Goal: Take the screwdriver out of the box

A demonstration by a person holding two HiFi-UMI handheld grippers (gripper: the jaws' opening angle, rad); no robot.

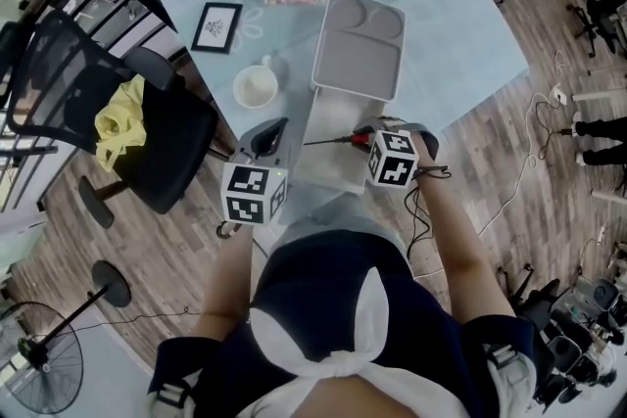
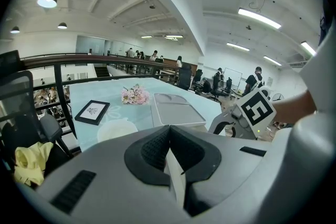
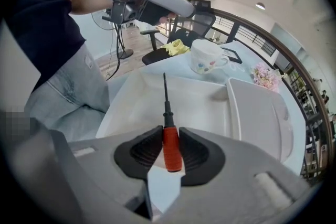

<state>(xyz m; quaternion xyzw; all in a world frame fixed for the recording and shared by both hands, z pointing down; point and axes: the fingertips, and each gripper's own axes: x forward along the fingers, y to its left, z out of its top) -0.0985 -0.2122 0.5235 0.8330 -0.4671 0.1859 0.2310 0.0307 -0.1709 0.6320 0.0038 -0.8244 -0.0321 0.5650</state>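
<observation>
While R tool clamps screwdriver by red handle over box | L tool jaws together, empty

Open-plan office — swivel chair, strip lights, wood floor — people beyond

Wearer: dark navy short-sleeved top, white knotted cloth, grey trousers. Left gripper and right gripper: grey shells, black ribbed pads, white cubes bearing black square markers; black cable.
</observation>
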